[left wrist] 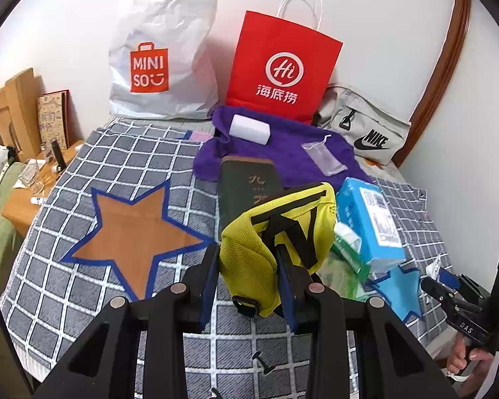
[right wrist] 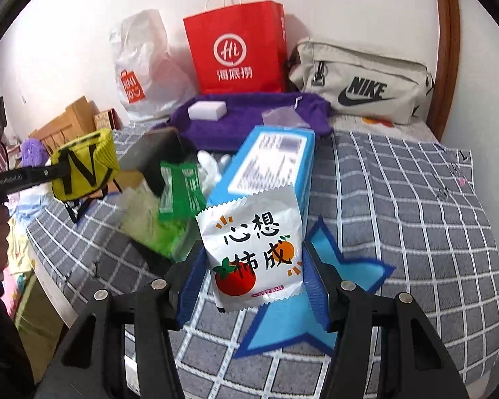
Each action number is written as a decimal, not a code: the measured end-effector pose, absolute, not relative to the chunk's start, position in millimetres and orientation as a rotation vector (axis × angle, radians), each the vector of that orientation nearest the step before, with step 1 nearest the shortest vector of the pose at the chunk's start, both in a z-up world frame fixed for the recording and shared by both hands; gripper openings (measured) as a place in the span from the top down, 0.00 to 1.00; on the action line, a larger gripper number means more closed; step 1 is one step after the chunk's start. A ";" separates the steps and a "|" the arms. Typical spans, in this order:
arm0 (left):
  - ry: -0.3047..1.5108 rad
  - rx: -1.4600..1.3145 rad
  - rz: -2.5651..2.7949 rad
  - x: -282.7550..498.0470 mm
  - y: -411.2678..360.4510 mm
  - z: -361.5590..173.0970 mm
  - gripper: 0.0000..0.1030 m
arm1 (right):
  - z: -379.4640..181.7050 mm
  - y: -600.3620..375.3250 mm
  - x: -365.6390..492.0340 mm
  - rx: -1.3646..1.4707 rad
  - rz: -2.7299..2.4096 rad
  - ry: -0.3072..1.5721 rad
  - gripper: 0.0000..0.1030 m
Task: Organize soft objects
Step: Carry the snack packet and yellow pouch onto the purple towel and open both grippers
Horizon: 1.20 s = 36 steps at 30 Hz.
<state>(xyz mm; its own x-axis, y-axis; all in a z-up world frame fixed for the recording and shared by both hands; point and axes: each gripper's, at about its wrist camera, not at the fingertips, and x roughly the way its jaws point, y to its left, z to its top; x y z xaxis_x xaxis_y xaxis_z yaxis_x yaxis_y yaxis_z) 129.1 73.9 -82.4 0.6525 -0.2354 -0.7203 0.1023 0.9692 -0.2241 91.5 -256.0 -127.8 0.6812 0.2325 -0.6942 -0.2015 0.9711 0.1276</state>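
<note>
Here the left gripper (left wrist: pixel 248 272) clamps a yellow fabric pouch with black straps (left wrist: pixel 276 229) above the grey checked blanket (left wrist: pixel 83 232), while the right gripper (right wrist: pixel 252 279) pinches a white printed snack packet (right wrist: pixel 252 252) before a blue tissue box (right wrist: pixel 269 163), with a white sponge block (left wrist: pixel 251 128) lying on the purple towel (left wrist: pixel 282 153).
</note>
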 end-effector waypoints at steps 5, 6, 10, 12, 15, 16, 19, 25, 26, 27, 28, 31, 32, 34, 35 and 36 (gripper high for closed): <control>0.838 -0.171 -0.185 141.8 72.4 -73.7 0.69 | -114.1 -255.0 104.9 0.046 0.246 0.773 0.46; 0.837 -0.171 -0.183 144.6 72.3 -71.9 0.69 | -110.8 -255.1 108.6 0.048 0.246 0.768 0.46; 0.837 -0.171 -0.179 155.4 70.9 -67.1 0.69 | -103.8 -255.3 121.9 0.050 0.246 0.768 0.46; 0.839 -0.173 -0.178 161.8 70.2 -65.4 0.69 | -100.4 -255.9 128.9 0.050 0.249 0.768 0.46; 0.842 -0.176 -0.177 172.1 69.3 -63.5 0.69 | -94.9 -255.6 139.3 0.045 0.251 0.765 0.46; 0.843 -0.175 -0.176 175.2 68.7 -63.0 0.69 | -93.1 -255.4 142.3 0.043 0.251 0.763 0.46; 0.850 -0.167 -0.167 187.3 65.8 -62.0 0.69 | -87.8 -254.5 154.6 0.034 0.254 0.757 0.46; 0.871 -0.173 -0.169 211.9 60.2 -63.1 0.69 | -80.2 -251.3 181.0 0.016 0.253 0.744 0.46; 0.876 -0.176 -0.171 217.0 59.0 -64.3 0.69 | -79.4 -251.1 185.4 0.015 0.253 0.743 0.46; 0.880 -0.176 -0.173 221.3 58.0 -65.2 0.69 | -78.5 -251.5 191.5 0.018 0.251 0.743 0.46; 0.883 -0.176 -0.173 224.2 57.6 -65.7 0.69 | -77.9 -251.3 196.2 0.019 0.251 0.745 0.46; 0.891 -0.183 -0.170 235.8 58.1 -67.2 0.69 | -76.5 -251.4 211.5 0.015 0.250 0.747 0.46; 0.893 -0.186 -0.170 239.4 58.3 -67.3 0.69 | -75.9 -251.3 216.3 0.013 0.250 0.746 0.46; 0.900 -0.191 -0.174 248.0 58.5 -67.6 0.69 | -74.8 -251.4 228.5 0.005 0.254 0.745 0.46; 0.904 -0.191 -0.174 253.3 58.2 -68.0 0.69 | -74.9 -251.6 233.9 0.002 0.253 0.745 0.46; 0.906 -0.191 -0.171 257.3 57.6 -68.4 0.69 | -75.5 -251.9 240.4 0.000 0.250 0.747 0.46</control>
